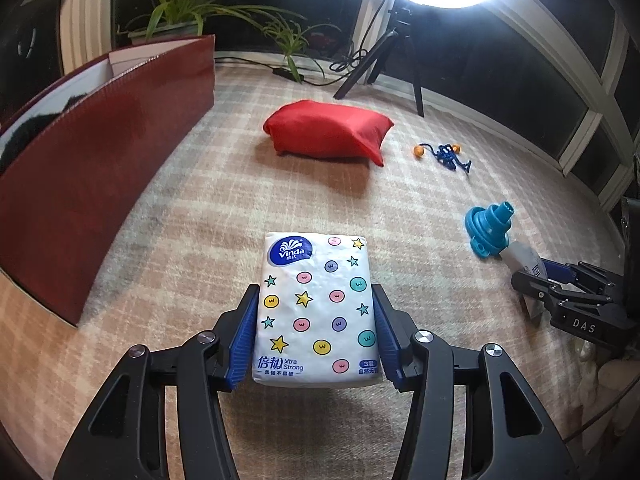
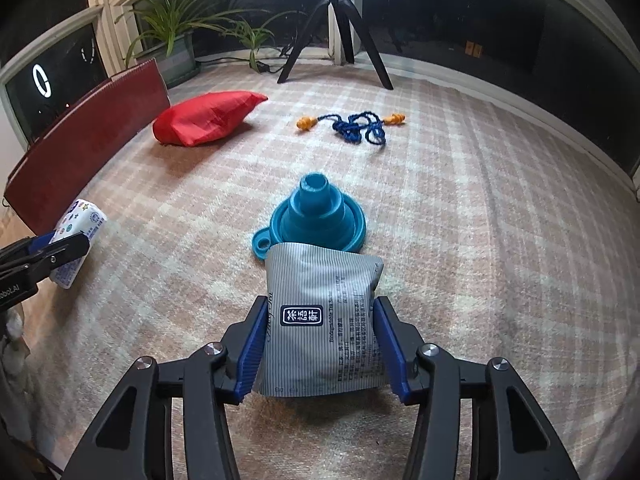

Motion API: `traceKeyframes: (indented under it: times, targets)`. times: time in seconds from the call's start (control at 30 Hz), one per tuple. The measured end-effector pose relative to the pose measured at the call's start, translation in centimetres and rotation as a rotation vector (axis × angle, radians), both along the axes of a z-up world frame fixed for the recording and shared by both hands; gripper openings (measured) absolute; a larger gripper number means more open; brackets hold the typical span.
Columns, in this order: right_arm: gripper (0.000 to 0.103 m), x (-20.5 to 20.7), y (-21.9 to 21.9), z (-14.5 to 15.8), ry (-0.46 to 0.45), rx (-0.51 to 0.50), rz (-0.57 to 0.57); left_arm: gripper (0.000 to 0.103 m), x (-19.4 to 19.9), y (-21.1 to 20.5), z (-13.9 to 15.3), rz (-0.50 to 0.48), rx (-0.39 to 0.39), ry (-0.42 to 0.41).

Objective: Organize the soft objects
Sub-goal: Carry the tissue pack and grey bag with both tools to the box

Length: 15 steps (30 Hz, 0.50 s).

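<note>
Left claw: blue pads pressed on both long sides of the tissue pack, pinching it across its width, near the end closest to the wrist.
Tissue pack: sticks out forward between the fingers; its near end casts a shadow on the rug, so it looks just lifted, though I cannot tell for sure. Probably light and squashy under a slick film wrap. The side grip is sound; a hard squeeze would only dent it, a weak one could let the film slide.
Right claw: pads closed on the sides of the grey pouch, which bulges slightly between them.
Grey pouch: runs forward from the fingers, its far edge over the rim of the blue funnel just ahead. Looks light, crinkly and limp; likely to sag at the free end, so a hold nearer the middle would carry it flatter.
Red cushion: well ahead of the left claw, on the rug. Puffy and slippery-looking cloth; best pinched at a corner or fold.
Earplug cord: far ahead of the right claw, right of the cushion. Thin and tangled; take it at the bunched blue part.
Red box: left of the left claw, open-topped, the likely drop place.
</note>
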State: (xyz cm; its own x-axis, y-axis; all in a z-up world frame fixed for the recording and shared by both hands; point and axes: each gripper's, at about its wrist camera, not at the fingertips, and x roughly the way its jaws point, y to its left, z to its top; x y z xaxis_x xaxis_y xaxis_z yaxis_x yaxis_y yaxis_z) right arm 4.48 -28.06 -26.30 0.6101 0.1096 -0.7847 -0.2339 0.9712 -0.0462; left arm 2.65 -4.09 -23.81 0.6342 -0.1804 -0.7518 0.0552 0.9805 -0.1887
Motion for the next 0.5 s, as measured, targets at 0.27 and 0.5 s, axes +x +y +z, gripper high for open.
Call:
traceKeyframes:
  times: [0.27,0.5]
  targets:
    - [0.047,0.1,0.7,1.8,-0.027,0.006,0.011,0.051,0.1,0.2,1.4,-0.01,-0.004,-0.017]
    - [0.047,-0.1,2.7,4.3,-0.07,0.02,0.039,0.051,-0.2,1.5,3.3,-0.006,-0.007,-0.048]
